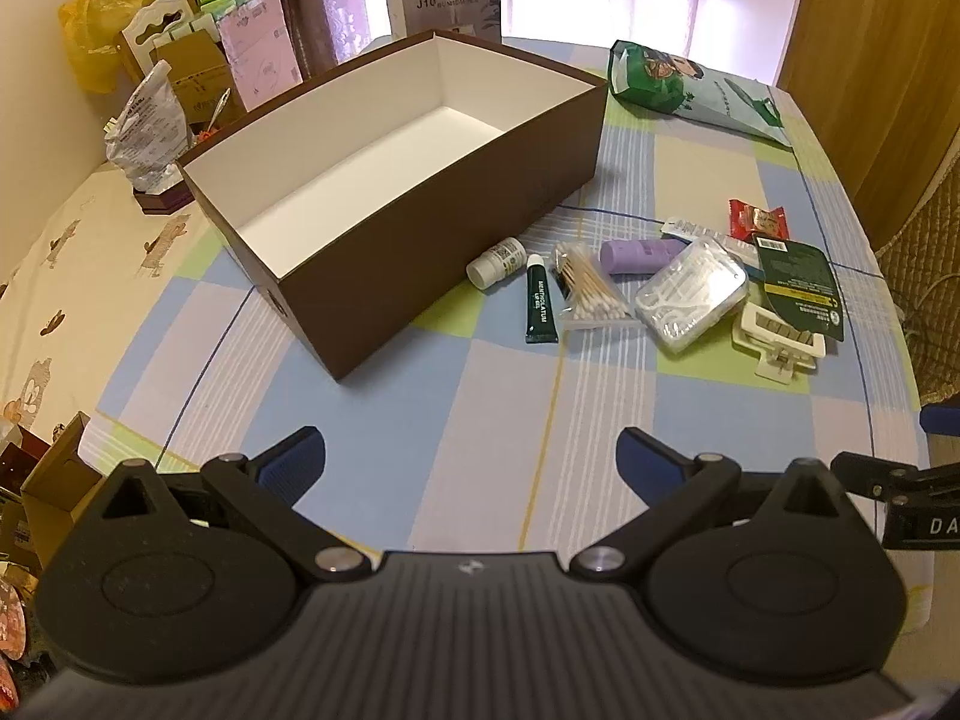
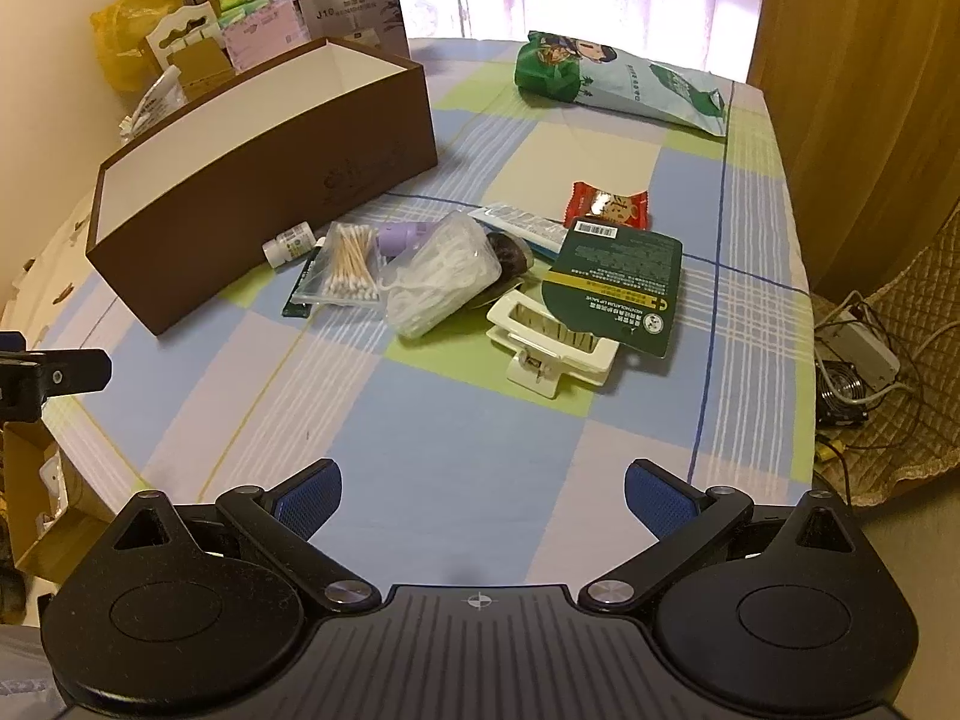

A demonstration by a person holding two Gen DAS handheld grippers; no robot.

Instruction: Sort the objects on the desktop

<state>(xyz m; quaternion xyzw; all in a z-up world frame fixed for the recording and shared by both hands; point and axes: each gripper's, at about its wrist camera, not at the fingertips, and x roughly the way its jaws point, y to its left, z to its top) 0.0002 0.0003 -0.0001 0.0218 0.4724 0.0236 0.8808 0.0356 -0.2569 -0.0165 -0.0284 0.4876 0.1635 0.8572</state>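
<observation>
Brown box is sitting empty toward the worktop's left edge; the small clutter is lying mid-worktop beside it. I am holding my left gripper and right gripper wide, both empty.

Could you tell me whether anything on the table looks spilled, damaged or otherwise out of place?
Nothing looks spilled or broken. The small items lie in a loose heap beside the empty brown box: the floss pick case rests tilted on its neighbours, and the green card overlaps the white clip. The snack bag lies apart at the far edge.
</observation>
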